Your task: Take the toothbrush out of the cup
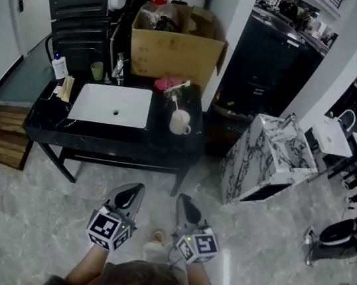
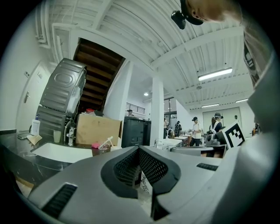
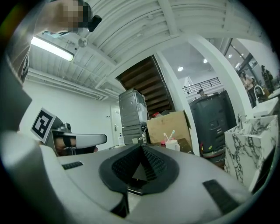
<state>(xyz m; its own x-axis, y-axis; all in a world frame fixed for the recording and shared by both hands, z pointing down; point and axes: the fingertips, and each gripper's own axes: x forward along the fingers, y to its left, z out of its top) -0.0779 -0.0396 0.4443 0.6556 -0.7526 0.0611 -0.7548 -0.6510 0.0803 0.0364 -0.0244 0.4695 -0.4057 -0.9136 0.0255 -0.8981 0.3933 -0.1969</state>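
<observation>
A white mug-like cup [image 1: 180,123] stands on the black counter [image 1: 165,144], just right of the sink. A toothbrush [image 1: 176,103] sticks up out of the cup. The right gripper view shows the same cup [image 3: 172,145] far off, with brush handles [image 3: 169,136] rising from it. Both grippers hang low over the floor, well short of the counter. My left gripper [image 1: 132,191] has its jaws together and holds nothing; its tips meet at the left gripper [image 2: 139,148]. Beside it, my right gripper [image 1: 183,203] is also shut and empty, seen again as the right gripper [image 3: 141,147].
A white sink [image 1: 112,104] with a faucet [image 1: 119,65] is set in the counter. A large cardboard box [image 1: 177,46] stands behind the cup, with a pink item [image 1: 168,83] in front of it. A marble-patterned block [image 1: 267,156] stands to the right and wooden steps [image 1: 5,134] to the left.
</observation>
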